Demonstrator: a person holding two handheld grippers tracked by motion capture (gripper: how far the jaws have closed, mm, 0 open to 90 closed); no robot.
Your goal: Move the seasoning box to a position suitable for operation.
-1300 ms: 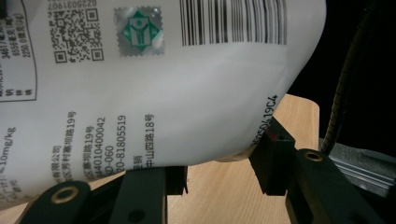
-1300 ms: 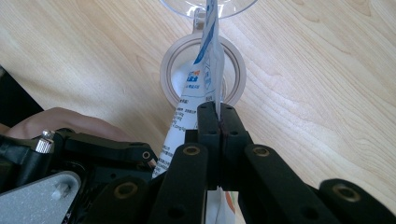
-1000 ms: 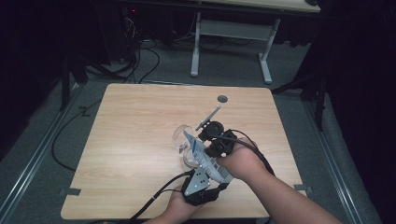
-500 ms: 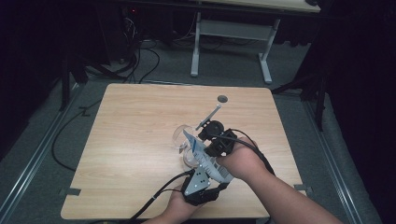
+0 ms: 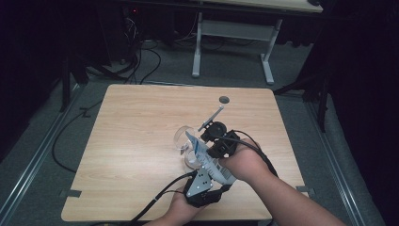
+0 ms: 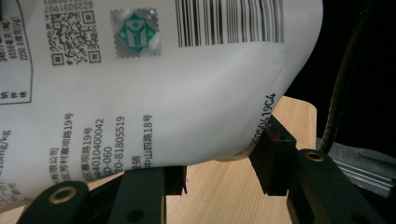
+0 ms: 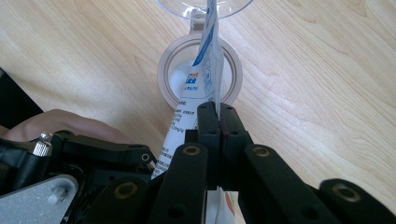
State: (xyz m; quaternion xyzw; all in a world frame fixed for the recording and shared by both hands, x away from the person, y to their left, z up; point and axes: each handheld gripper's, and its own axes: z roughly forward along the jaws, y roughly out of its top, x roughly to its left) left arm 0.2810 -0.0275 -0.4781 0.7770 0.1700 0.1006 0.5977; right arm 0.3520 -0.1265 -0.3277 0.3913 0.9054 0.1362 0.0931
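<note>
Two grippers share one white pouch point(image 7: 201, 79) right now, and that is where I see the trouble coming. My right gripper point(image 7: 218, 122) is clenched flat on the pouch's thin edge, jaws pressed together with the film pinched between them, holding it tilted over the open jar point(image 7: 168, 65) on the table point(image 5: 141, 122). My left gripper point(image 6: 217, 161) grasps the pouch's fuller body point(image 6: 140, 84), jaws part-way apart with the bulging film wedged between them. From the right gripper view the pouch's lower corner sits inside the jar's ring, where white powder already lies, and the jar's clear hinged lid point(image 7: 205, 7) stands open just beyond. If I tip too steeply, I'd expect powder to spill over the rim onto the wood. If my left squeezes harder, the bag could buckle and dump in a rush. The jar looks light and nothing steadies it, so a nudge from the pouch might tip it.
</note>
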